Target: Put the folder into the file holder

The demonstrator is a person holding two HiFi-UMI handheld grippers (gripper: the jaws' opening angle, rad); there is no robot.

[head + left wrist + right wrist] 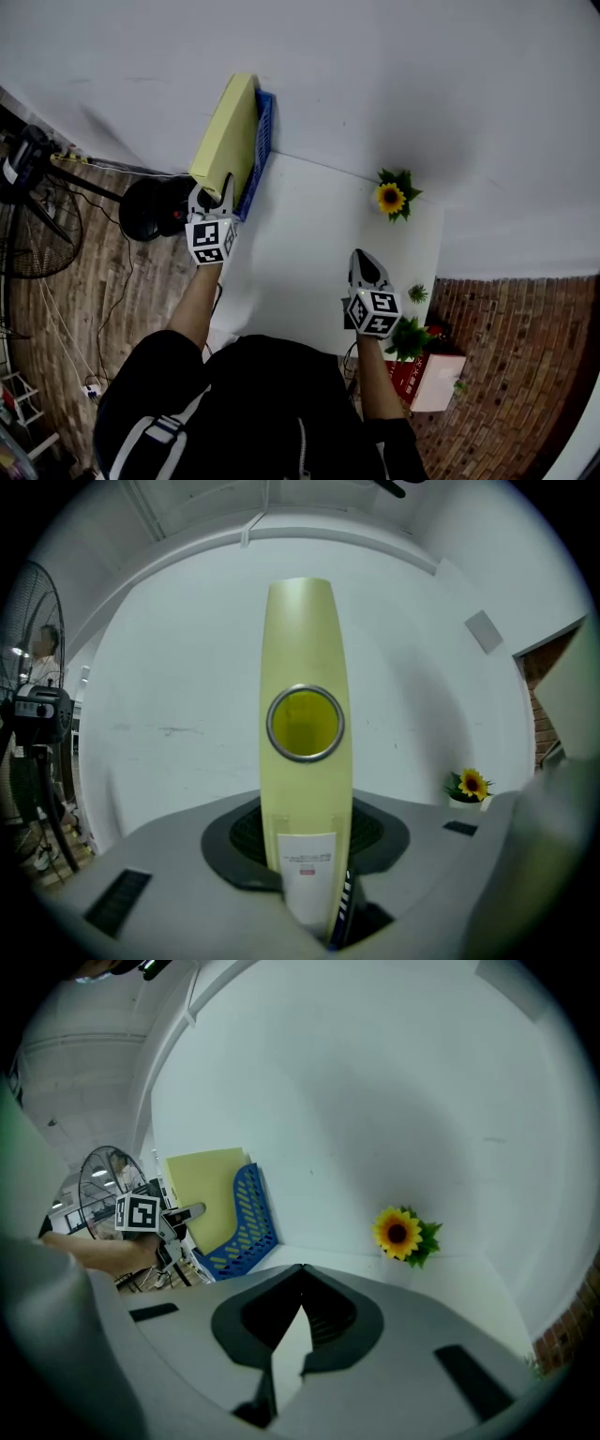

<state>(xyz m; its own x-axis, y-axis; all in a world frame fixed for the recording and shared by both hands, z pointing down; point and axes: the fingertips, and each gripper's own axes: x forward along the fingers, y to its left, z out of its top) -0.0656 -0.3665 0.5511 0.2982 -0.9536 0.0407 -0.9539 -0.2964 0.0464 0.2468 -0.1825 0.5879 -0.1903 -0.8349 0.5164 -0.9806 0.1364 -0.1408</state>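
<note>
Yellow folder [228, 131] firmly in left gripper [213, 192]

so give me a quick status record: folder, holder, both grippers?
folder: yellow, upright, against the blue file holder's lattice side
left gripper: closed on the folder's spine
right gripper: jaws together, nothing between them, above the white table
seated in holder: cannot tell
other: sunflower at the table's far edge

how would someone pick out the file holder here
Find the white table against the white wall and follow it to its far left corner. There stands the blue plastic lattice file holder, the only blue thing on the table, next to an upright pale yellow folder and apart from the sunflower.
</note>
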